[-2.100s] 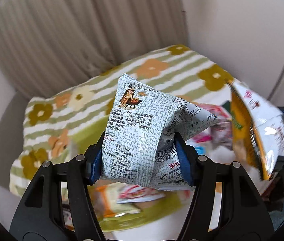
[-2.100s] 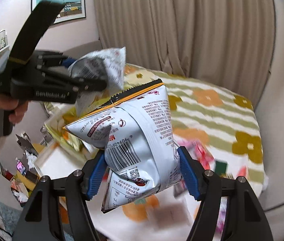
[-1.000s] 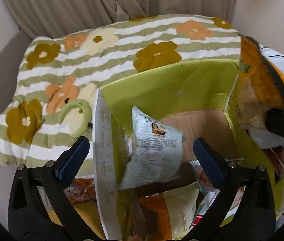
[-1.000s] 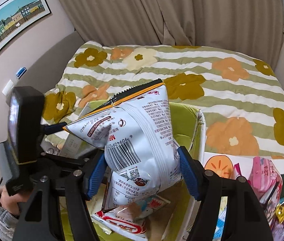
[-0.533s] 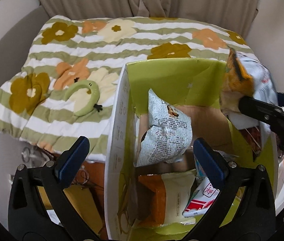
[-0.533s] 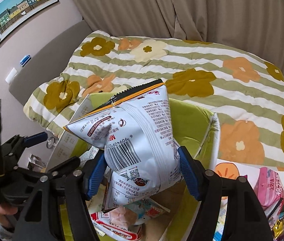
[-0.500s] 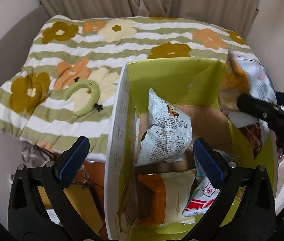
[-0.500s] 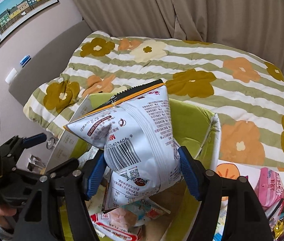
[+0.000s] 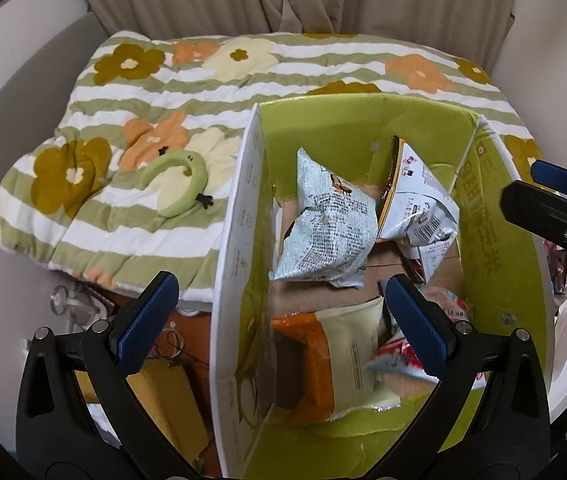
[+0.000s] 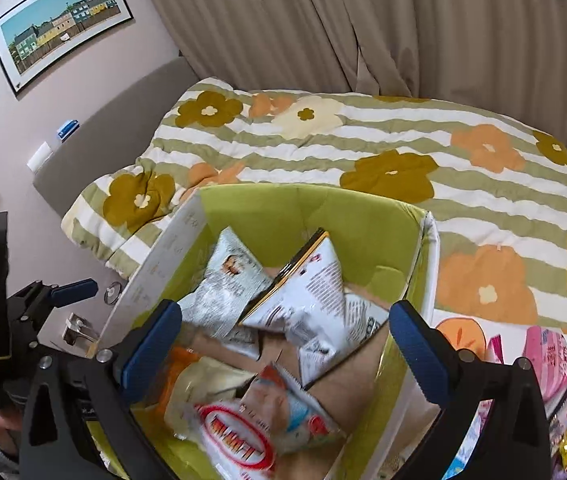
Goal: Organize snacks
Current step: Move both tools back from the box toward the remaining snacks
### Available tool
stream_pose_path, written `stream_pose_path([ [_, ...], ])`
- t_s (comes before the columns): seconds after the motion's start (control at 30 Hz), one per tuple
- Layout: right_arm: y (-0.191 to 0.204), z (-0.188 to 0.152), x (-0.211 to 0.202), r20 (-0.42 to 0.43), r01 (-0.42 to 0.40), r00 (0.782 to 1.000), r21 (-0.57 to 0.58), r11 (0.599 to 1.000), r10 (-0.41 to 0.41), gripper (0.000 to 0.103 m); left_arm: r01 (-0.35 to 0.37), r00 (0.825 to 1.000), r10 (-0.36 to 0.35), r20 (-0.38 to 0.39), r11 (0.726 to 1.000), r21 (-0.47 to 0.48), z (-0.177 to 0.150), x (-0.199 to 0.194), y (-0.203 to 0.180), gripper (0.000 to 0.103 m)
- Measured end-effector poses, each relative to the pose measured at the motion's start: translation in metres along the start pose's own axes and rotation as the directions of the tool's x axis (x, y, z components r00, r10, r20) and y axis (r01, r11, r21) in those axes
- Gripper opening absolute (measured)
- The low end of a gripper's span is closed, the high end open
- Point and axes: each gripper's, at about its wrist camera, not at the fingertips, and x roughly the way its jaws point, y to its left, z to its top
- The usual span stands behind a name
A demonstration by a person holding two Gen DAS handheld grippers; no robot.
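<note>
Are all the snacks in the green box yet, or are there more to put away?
Not yet. Several bags already lie in the green box, including the orange-edged bag. The right gripper has just opened, and both grippers are empty. More snacks wait outside, to the right.

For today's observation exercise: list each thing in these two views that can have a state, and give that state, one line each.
Green box: open, holding snack bags.
Grey printed bag: loose in the box, sealed.
White bag with orange edge: in the box, leaning on the grey bag.
Left gripper: open, empty.
Right gripper: jaws just opened, empty.
Curtain: drawn.
</note>
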Motion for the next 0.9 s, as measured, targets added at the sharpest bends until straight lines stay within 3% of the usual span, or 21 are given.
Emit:
stream_pose_path([
  [0.33,0.029,-0.023,-0.065,0.1,0.042,0.994,-0.027,0.999,-0.039,0.103,0.044,0.99,-0.047,0.13,0.999,0.027,-0.018,-0.064,-0.009,0.102],
  [0.5,0.034,-0.044,-0.103,0.146,0.082,0.986,0.005,0.997,-0.082,0.103,0.103,0.98,-0.115,0.165,0.992,0.078,-0.031,-0.093,-0.029,0.102],
  [0.63,0.031,-0.065,-0.135,0.162,0.157,0.973,0.063,0.986,-0.165,0.103,0.173,0.964,-0.198,0.18,0.974,0.146,-0.041,-0.11,-0.056,0.102],
  [0.77,0.02,-0.087,-0.174,0.191,0.249,0.944,0.115,0.962,-0.267,0.103,0.231,0.943,-0.274,0.189,0.948,0.219,-0.048,-0.123,-0.093,0.102],
  [0.9,0.0,-0.112,-0.21,0.189,0.369,0.9,0.153,0.917,-0.394,0.103,0.282,0.923,-0.34,0.179,0.916,0.285,-0.055,-0.133,-0.135,0.102],
])
